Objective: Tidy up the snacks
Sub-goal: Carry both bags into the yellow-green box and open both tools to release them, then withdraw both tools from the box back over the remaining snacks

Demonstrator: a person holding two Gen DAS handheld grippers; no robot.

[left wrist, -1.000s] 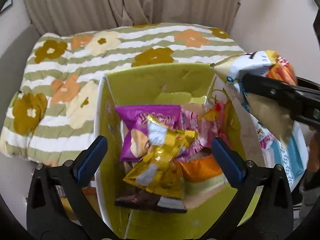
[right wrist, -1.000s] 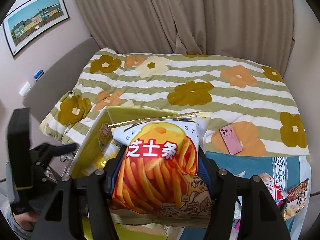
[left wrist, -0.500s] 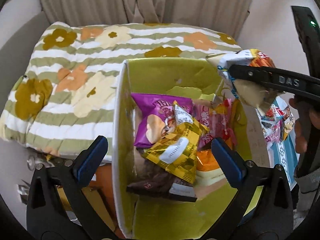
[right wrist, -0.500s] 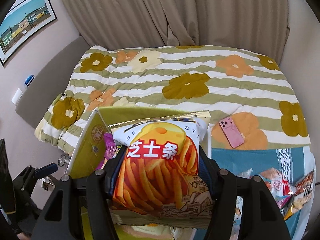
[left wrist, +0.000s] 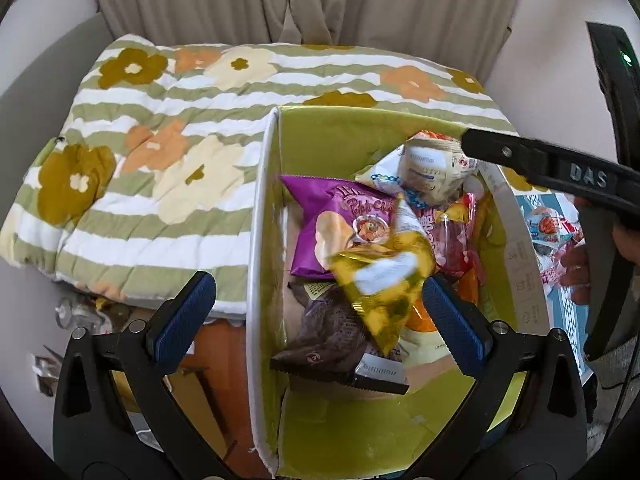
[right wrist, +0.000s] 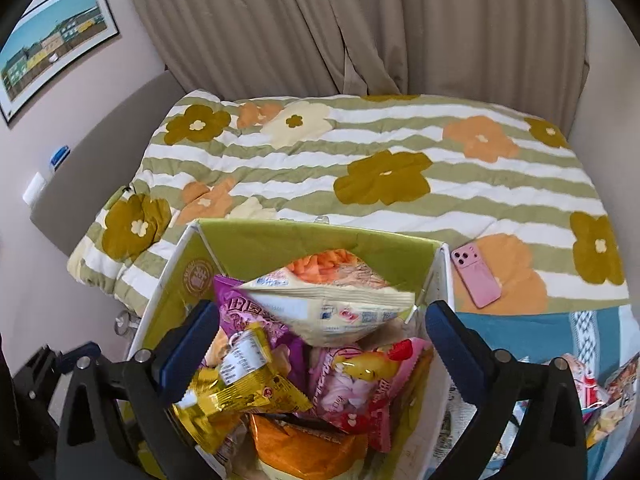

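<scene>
A green-lined cardboard box [left wrist: 320, 136] [right wrist: 304, 240] holds several snack bags. The cheese-stick chip bag [right wrist: 328, 300] [left wrist: 432, 172] lies loose at the box's far end, on top of the others. Below it are a purple potato chip bag [left wrist: 336, 216] [right wrist: 236, 312], a gold bag [left wrist: 384, 280] [right wrist: 236, 400], a pink bag [right wrist: 360, 384], an orange bag [right wrist: 304, 452] and a dark brown bag [left wrist: 332, 340]. My right gripper [right wrist: 320, 344] is open and empty above the box; its arm shows in the left wrist view [left wrist: 552, 168]. My left gripper [left wrist: 316, 316] is open and empty over the box's near left wall.
The box stands against a bed with a striped floral quilt [right wrist: 380, 176] [left wrist: 160, 152]. A pink phone [right wrist: 476, 276] lies on the quilt right of the box. More snack bags [right wrist: 592, 388] [left wrist: 552, 232] lie on a blue cloth to the right. Clutter sits on the floor to the left [left wrist: 92, 316].
My right gripper has opened and let go of the cheese-stick bag, which now lies in the box. The left gripper has shifted left, over the box's left wall.
</scene>
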